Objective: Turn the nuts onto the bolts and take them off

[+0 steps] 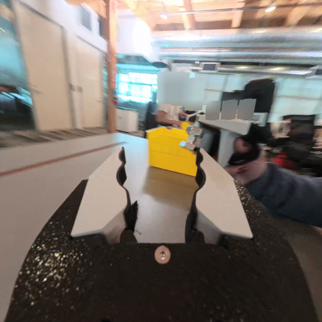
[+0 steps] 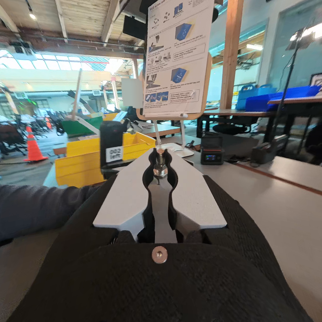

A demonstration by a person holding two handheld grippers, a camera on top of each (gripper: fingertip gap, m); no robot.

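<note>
Just in front of the yellow bin (image 2: pixel 81 162), the right hand-held gripper (image 2: pixel 160 155) clamps the bolt (image 2: pixel 160 159), steadying it with its nut (image 2: pixel 160 171) exposed for turning, while the left hand-held gripper (image 1: pixel 161 153) hovers released beside it.

Grey desk (image 2: pixel 261 200) with a reddish seam running across. Sitting on it: stacked yellow bins (image 2: pixel 78 162) far left, a white document stand (image 2: pixel 181 149), and a small black power station (image 2: pixel 211 150) to the right.
</note>
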